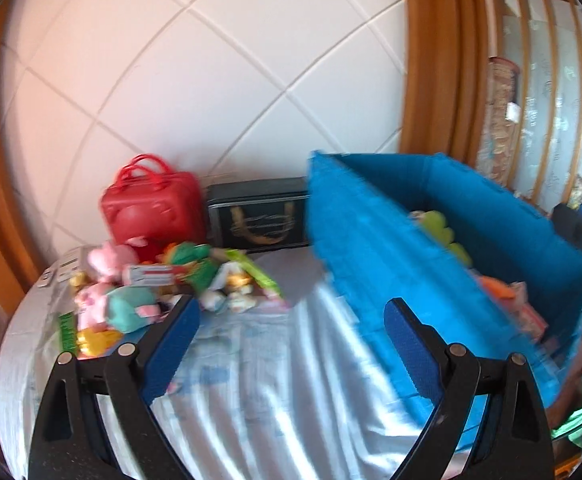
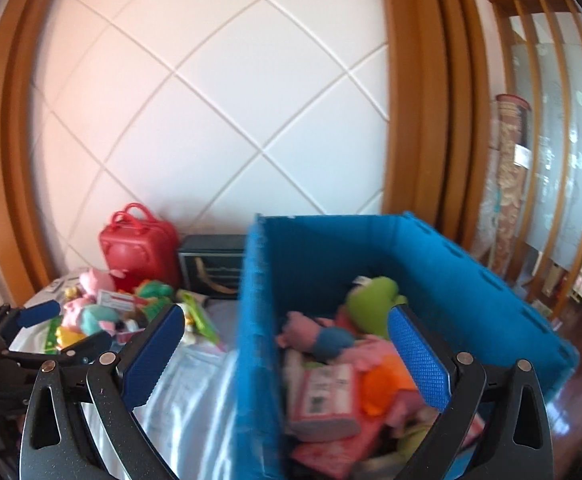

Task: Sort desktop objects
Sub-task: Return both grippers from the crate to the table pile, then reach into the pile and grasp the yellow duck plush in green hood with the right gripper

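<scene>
Several small toys (image 1: 139, 292) lie heaped at the far left of the worktop (image 1: 275, 364), just in front of a red case (image 1: 151, 208); more of the same kind already fill the blue bin (image 2: 431, 264) on the right. The heap is mostly plush: a pink pig (image 1: 107, 260), a teal toy (image 1: 131, 308) and a green one (image 1: 193, 258), with a few flat packets mixed in. Judged by appearance, all are light, soft and not fragile. Plush will squash under the pads, so a grip across the body should hold better than one on a limb or ear. The packets look slick and thin and are best taken by an edge. The pile is tangled, so lifting one item may drag a neighbour.

The left gripper (image 1: 291, 316) is spread wide with nothing between its pads, over the pale cloth between heap and bin. The right gripper (image 2: 287, 332) is likewise wide open and empty, poised at the bin's near left wall.

The left wrist view shows the heap closest, though blurred, and only a sliver of the bin's contents. The right wrist view looks down into the bin: a green plush (image 2: 375, 300), a pink and blue toy (image 2: 315, 336), a pink packet (image 2: 327, 396) and an orange item (image 2: 387, 388). It also catches the left gripper beside the heap. A dark box (image 1: 257, 216) stands against the wall between case and bin.
</scene>
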The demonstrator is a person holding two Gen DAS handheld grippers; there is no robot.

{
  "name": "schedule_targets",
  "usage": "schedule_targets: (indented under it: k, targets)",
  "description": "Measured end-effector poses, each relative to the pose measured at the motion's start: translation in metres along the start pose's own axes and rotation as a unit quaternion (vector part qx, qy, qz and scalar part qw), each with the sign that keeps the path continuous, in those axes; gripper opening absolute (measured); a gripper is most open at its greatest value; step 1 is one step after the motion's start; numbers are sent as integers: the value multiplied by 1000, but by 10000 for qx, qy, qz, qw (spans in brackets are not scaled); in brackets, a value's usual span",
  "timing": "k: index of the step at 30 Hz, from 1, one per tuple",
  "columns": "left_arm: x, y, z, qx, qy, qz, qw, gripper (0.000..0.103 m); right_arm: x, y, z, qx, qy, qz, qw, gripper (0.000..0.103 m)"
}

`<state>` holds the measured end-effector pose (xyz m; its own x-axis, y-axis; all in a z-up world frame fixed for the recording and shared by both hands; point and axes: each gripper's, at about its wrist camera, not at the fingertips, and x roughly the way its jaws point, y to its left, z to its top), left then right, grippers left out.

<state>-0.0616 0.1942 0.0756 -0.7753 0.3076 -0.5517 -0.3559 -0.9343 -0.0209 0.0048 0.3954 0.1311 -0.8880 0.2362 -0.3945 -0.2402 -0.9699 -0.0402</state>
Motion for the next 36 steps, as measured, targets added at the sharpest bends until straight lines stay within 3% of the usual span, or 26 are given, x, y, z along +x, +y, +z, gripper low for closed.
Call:
schedule_targets:
  k: [10, 16, 20, 30, 36]
  targets:
    - [41, 175, -28, -508, 772, 911, 9915, 94, 98, 108, 10, -168, 803, 636, 9946, 103]
    - [83, 266, -27, -889, 1118, 1552, 9775, 94, 181, 149, 15, -280, 1321, 753, 9880, 103]
    - [127, 324, -18, -1284, 1329, 1717, 9677, 94, 252, 175, 18, -379, 1723, 808, 9810, 103]
    - [285, 400, -16, -1530, 2400, 1792, 9418, 94, 468, 285, 1, -887, 2732, 1081, 9517, 103]
    - [341, 418, -23, -1766, 2623, 1883, 9298, 94, 581, 338, -32, -1068, 3095, 892, 9407, 103]
